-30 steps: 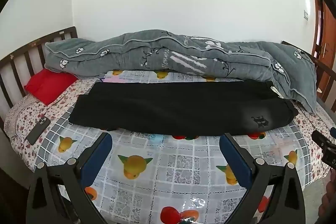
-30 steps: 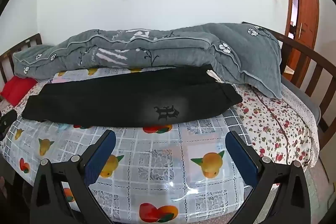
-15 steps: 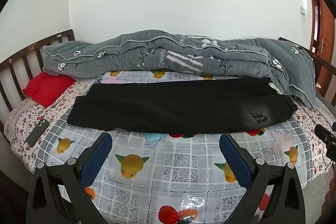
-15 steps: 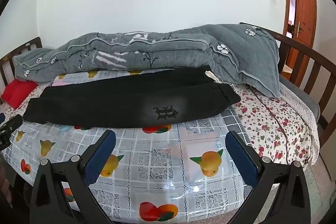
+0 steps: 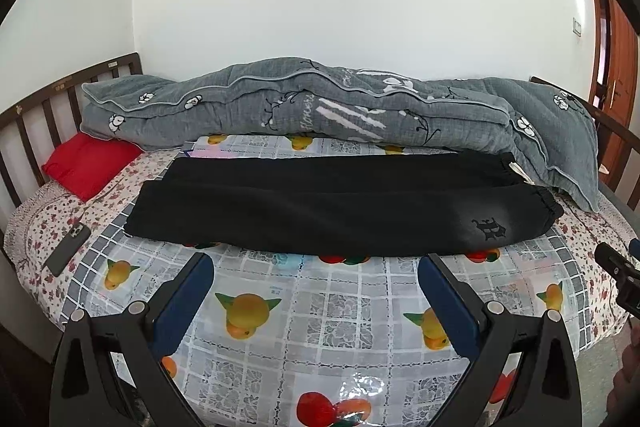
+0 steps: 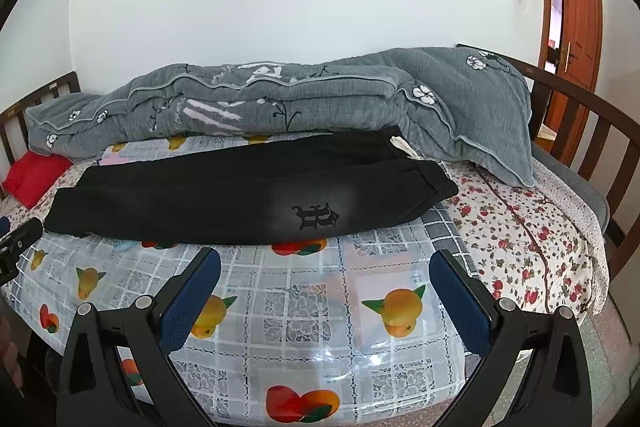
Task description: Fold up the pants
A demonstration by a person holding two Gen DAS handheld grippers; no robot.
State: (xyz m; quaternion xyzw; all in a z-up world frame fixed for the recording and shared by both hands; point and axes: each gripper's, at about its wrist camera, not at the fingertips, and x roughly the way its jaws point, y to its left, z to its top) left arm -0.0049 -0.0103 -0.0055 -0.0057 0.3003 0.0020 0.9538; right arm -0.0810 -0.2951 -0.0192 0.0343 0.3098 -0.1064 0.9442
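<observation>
The grey quilt (image 5: 320, 107) covers the far strip of the bed (image 5: 320, 327), and the black pants (image 5: 320, 203) hide part of the fruit-print sheet beneath them. The right tool (image 5: 618, 275) is cut off at the left wrist view's right edge, and the left tool (image 6: 16, 247) at the right wrist view's left edge. The phone (image 5: 68, 247) is too small to make out details.

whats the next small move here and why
Probably bring both claws forward and down to the pants. The left claw and right claw are open and empty, short of the near edge. The pants lie flat lengthwise, waistband on the right, cuffs on the left, so each claw has an end to take.
</observation>
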